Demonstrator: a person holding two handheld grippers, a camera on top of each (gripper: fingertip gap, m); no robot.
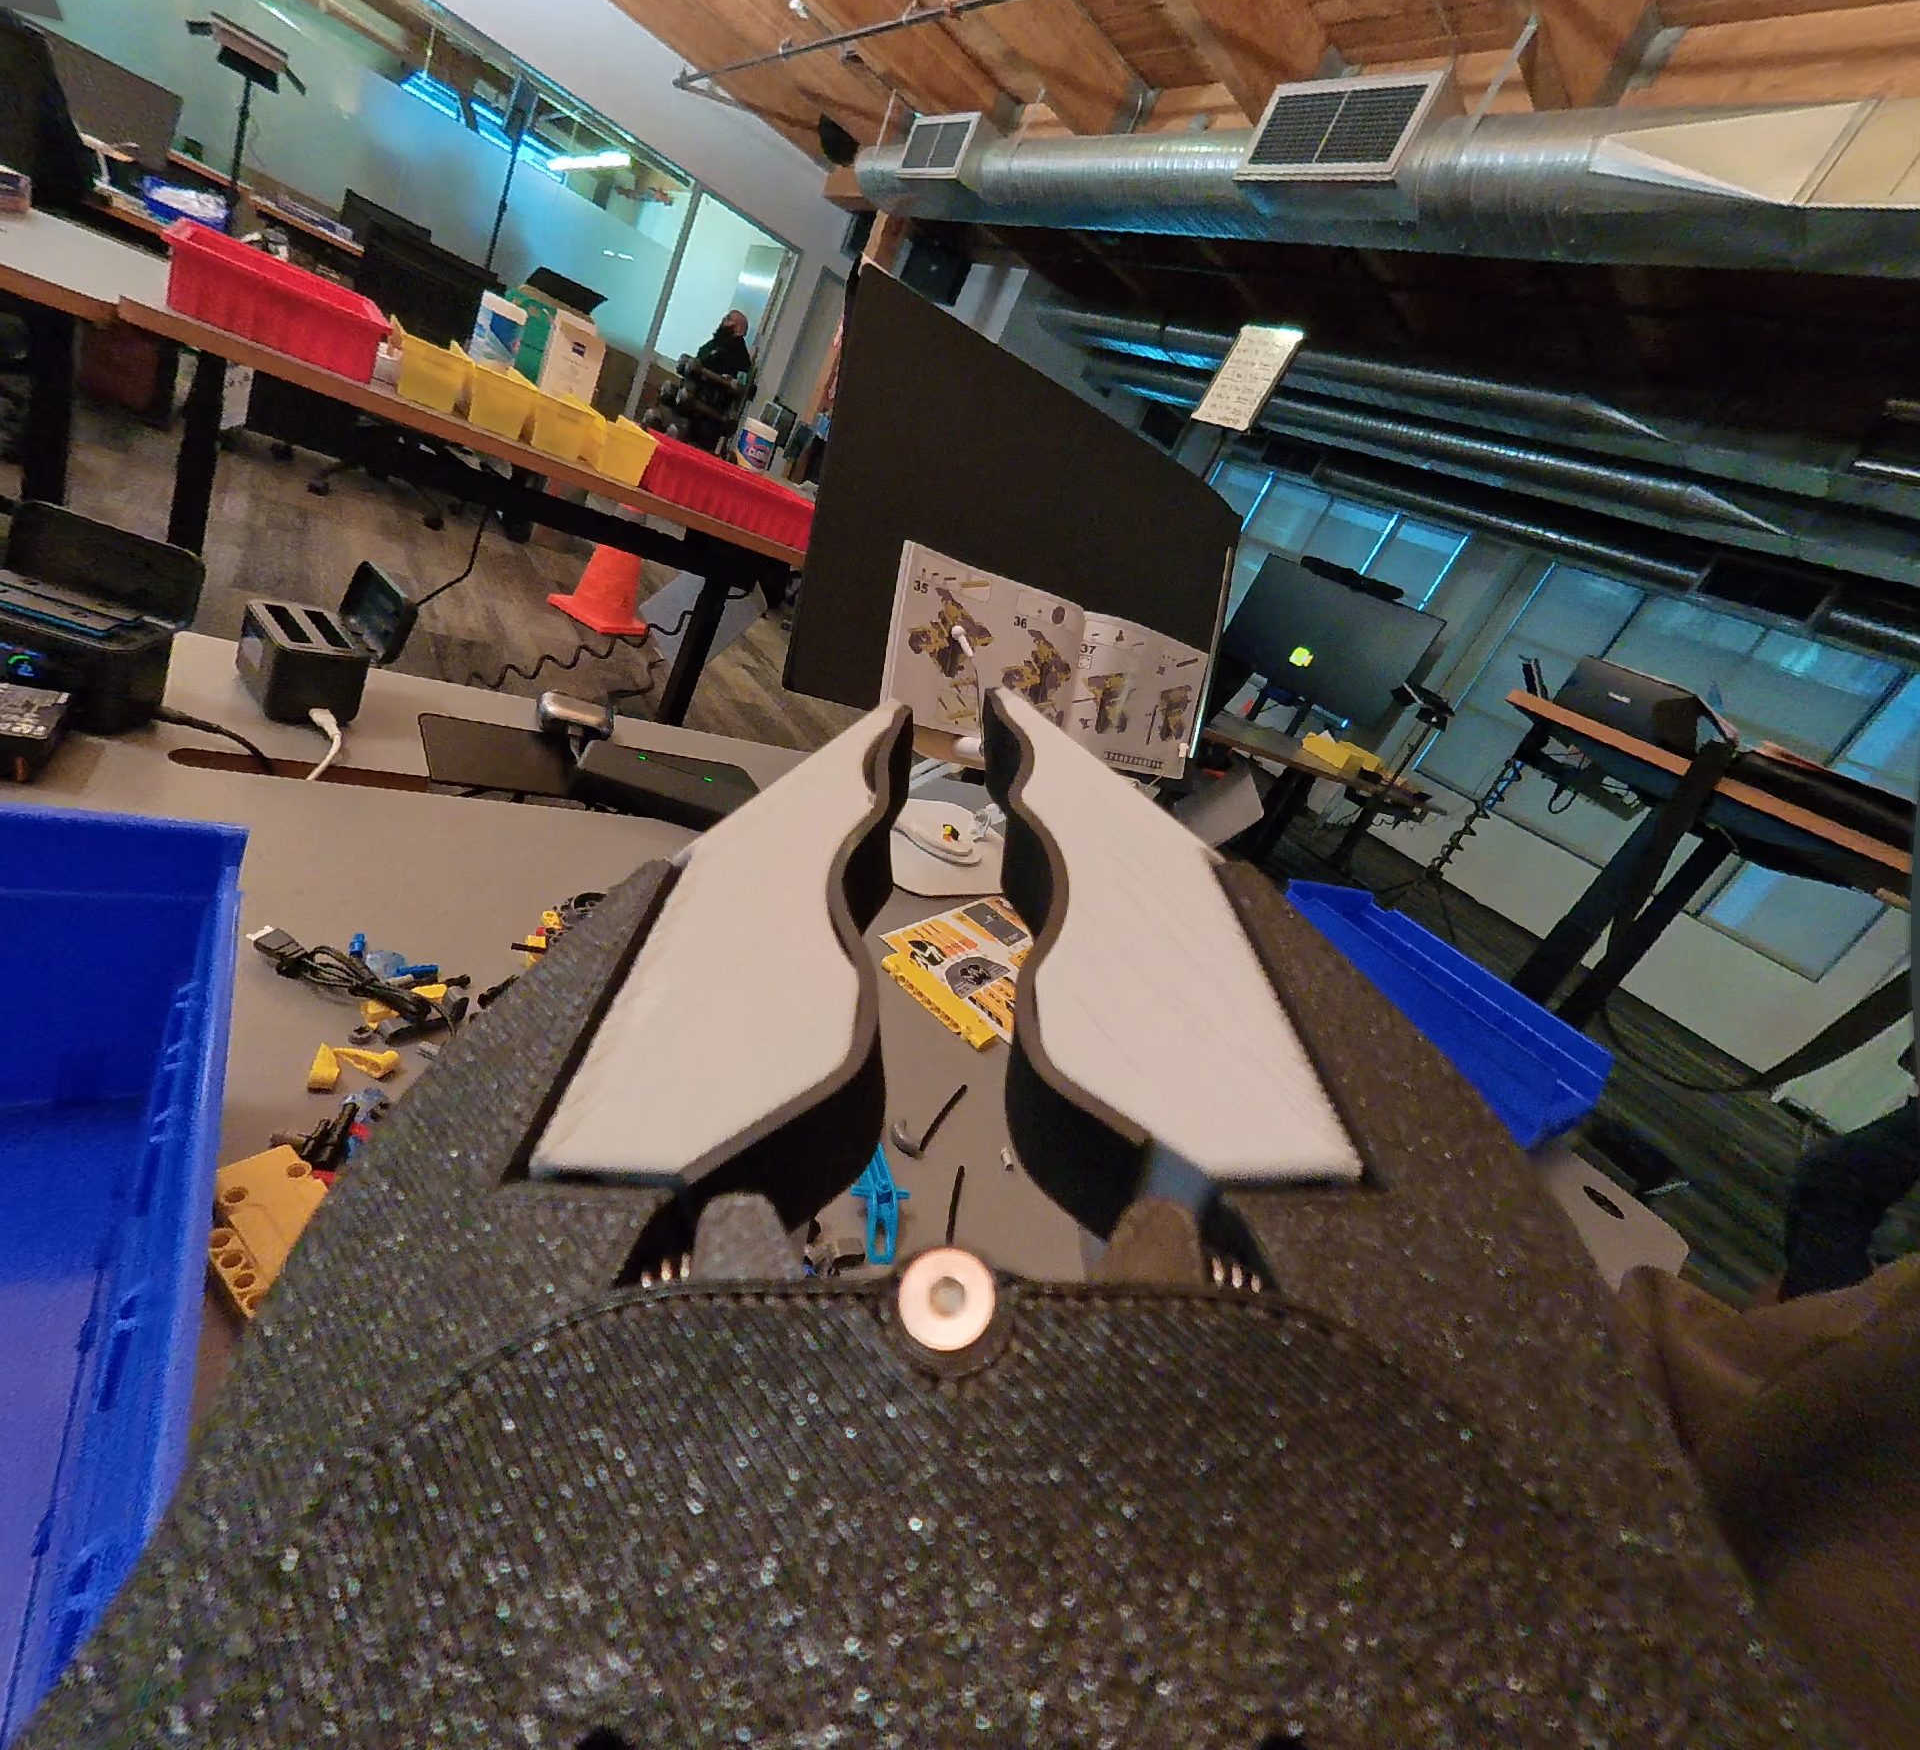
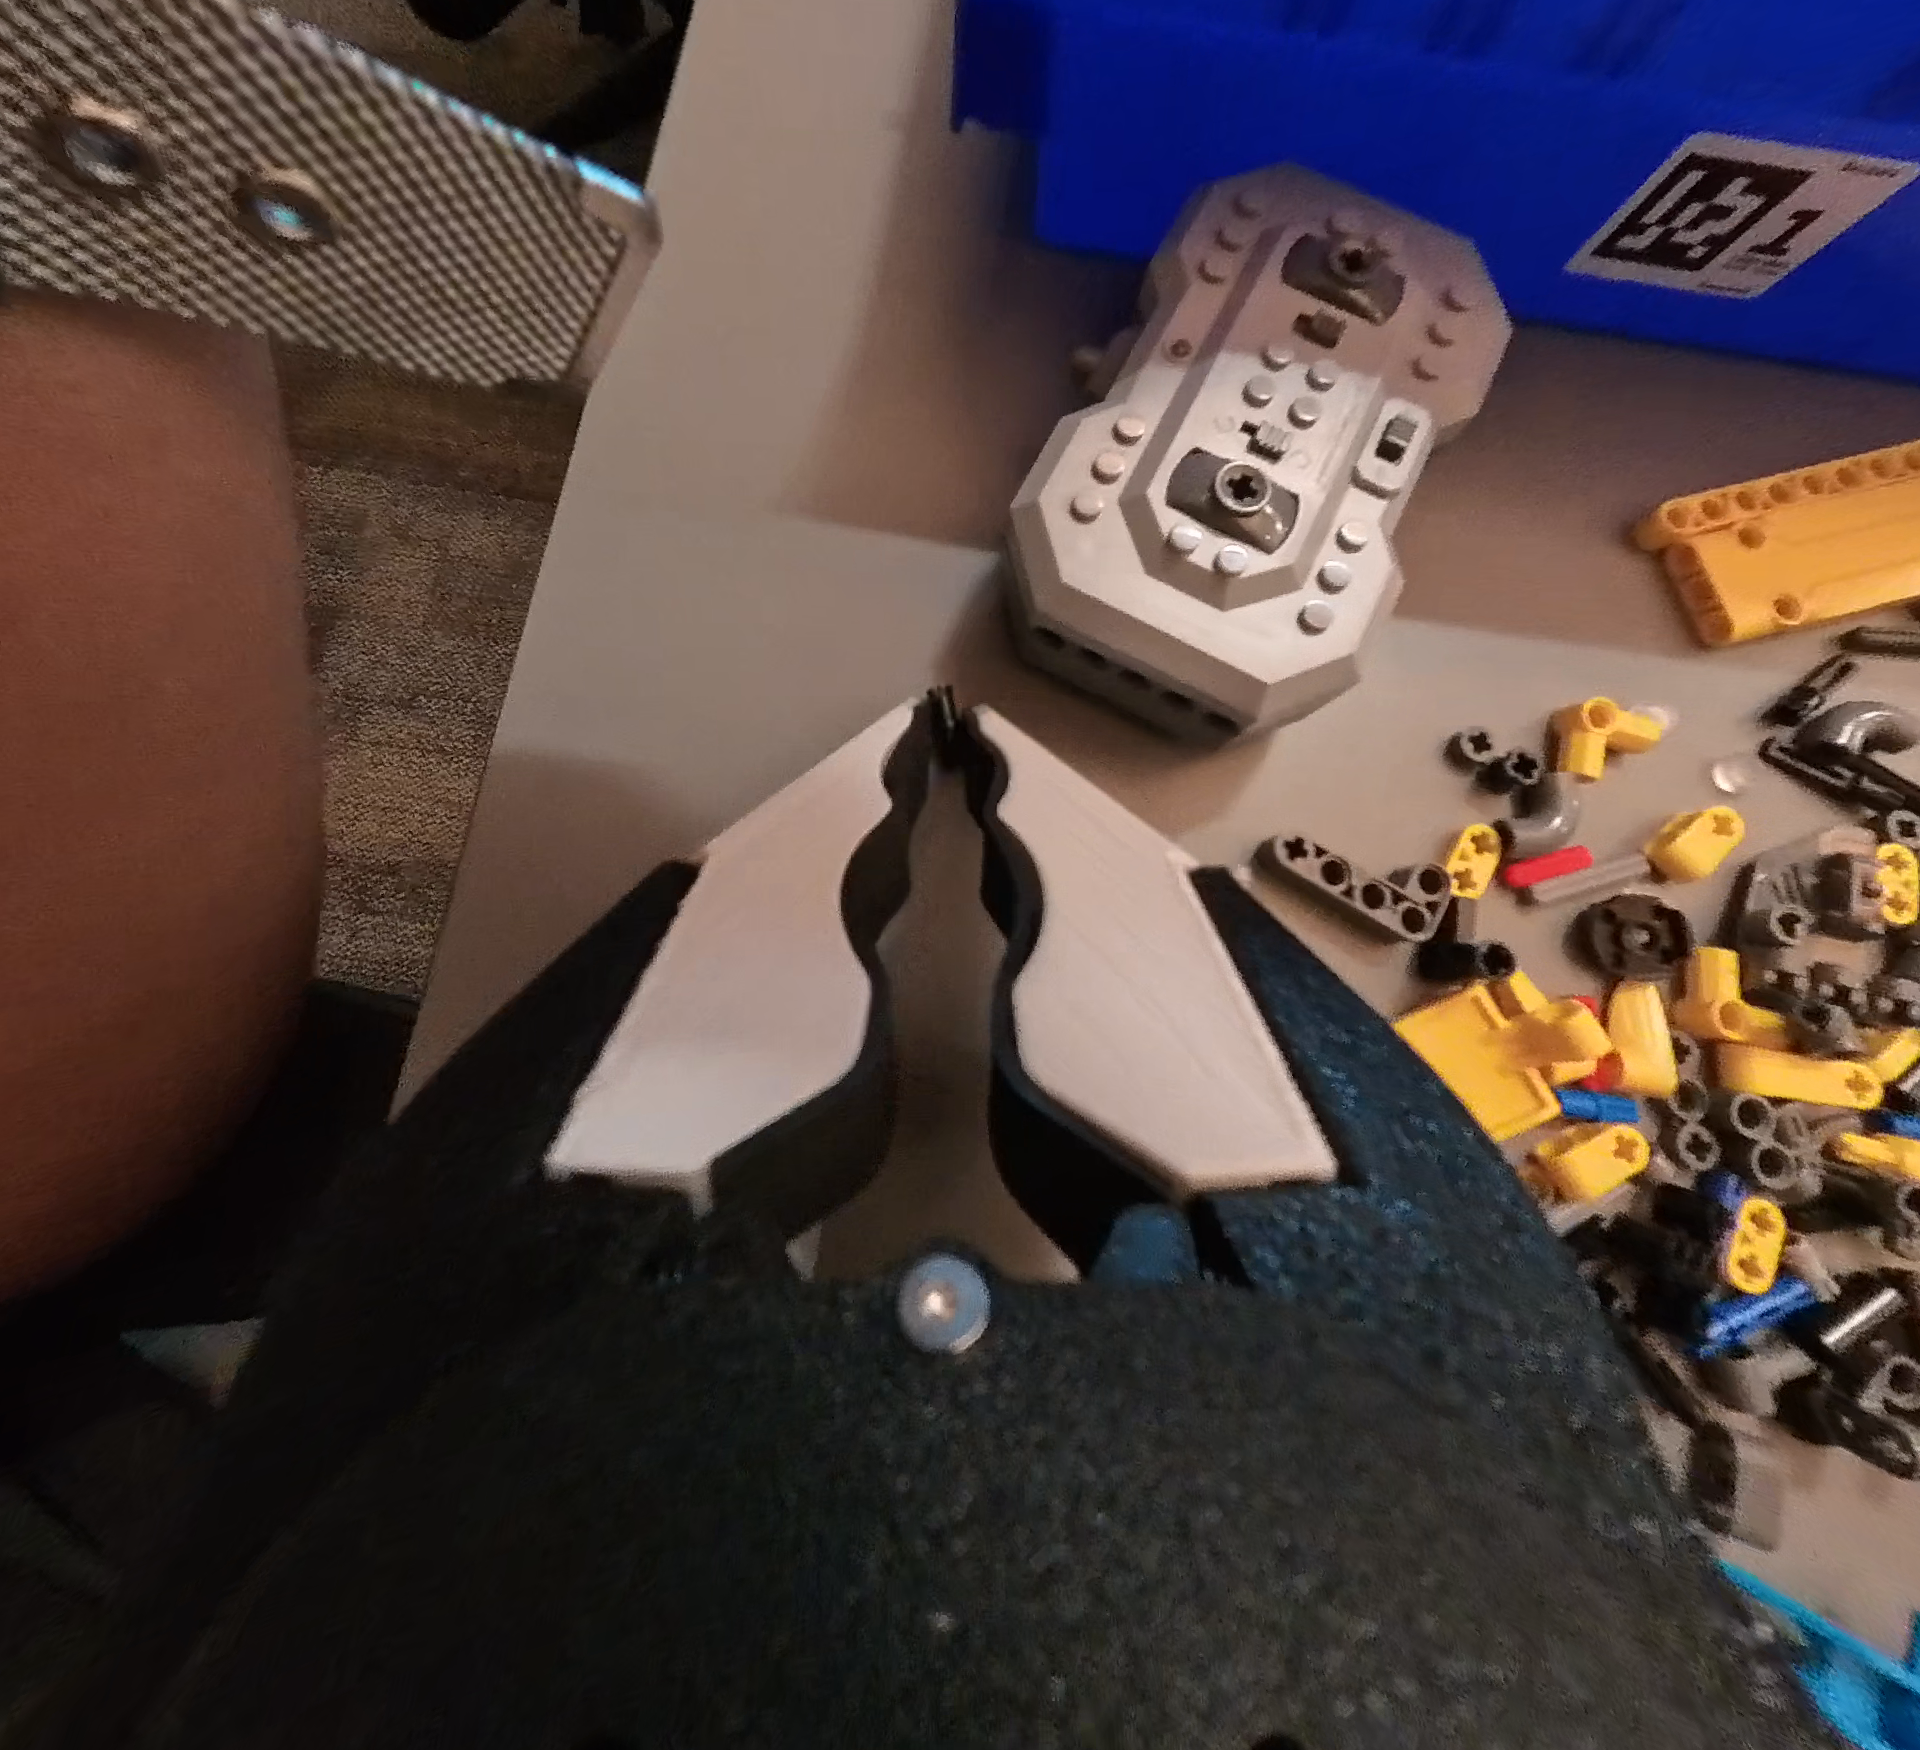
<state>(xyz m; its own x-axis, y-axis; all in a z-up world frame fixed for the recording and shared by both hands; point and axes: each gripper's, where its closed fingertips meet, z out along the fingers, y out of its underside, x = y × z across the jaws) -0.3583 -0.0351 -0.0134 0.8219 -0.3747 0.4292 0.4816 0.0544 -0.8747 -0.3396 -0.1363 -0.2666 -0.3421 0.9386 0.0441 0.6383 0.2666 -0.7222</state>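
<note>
My right gripper [image 2: 943, 713] is shut on a small black pin [image 2: 943, 726], pinched at the very fingertips above the grey table [image 2: 748, 412]. A grey studded battery box [image 2: 1247, 474] lies just beyond it. My left gripper [image 1: 948, 713] is raised above the table. Its jaws stand a little apart with nothing between them, and it points towards an open instruction booklet [image 1: 1049, 651] propped upright. Under the left fingers lie a yellow sticker sheet [image 1: 961, 962] and a light blue piece [image 1: 881, 1201].
Blue bins stand at the left [image 1: 94, 1129] and the right [image 1: 1455, 1004], and one behind the battery box [image 2: 1403, 38]. A pile of yellow, grey and black pieces [image 2: 1714, 1077] and a yellow beam [image 2: 1797, 537] lie to the right. The table edge and carpet [image 2: 416, 609] are on the left. The tips of one gripper are about 25 cm away from the tips of the other.
</note>
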